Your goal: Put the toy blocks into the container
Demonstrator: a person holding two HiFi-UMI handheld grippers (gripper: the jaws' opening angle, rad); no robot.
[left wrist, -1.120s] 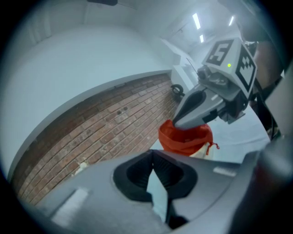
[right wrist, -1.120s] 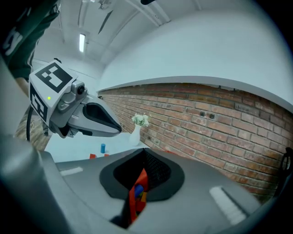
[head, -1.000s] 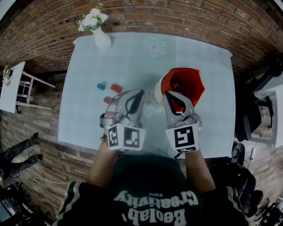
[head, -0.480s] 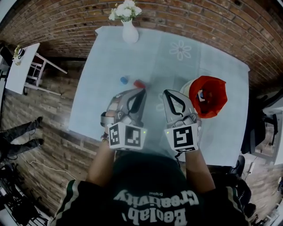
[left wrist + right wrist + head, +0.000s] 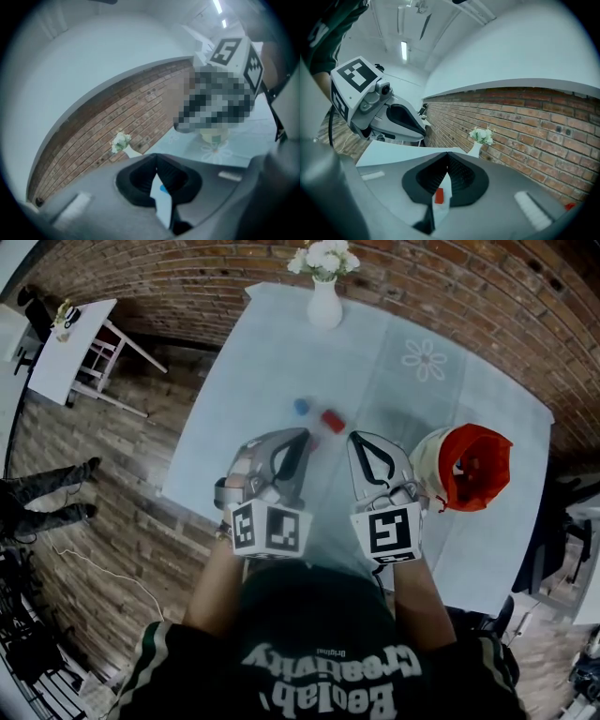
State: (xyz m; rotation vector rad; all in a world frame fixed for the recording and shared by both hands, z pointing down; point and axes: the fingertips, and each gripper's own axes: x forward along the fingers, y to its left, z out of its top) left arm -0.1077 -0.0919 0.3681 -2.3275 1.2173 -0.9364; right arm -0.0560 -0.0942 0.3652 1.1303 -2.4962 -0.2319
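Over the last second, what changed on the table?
The left gripper and right gripper swung left, away from the container: it was at the right one's tip, now sits off to its right. They now point toward the blue block and red block just ahead. Nothing grabbed or dropped. Both stay shut and empty; blocks, container and vase look unmoved on the table.

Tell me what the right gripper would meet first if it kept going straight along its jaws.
Probably the red block: it lies on the table just ahead of the right gripper, in line with its shut jaws. Height above the table is unclear, so it might pass over.
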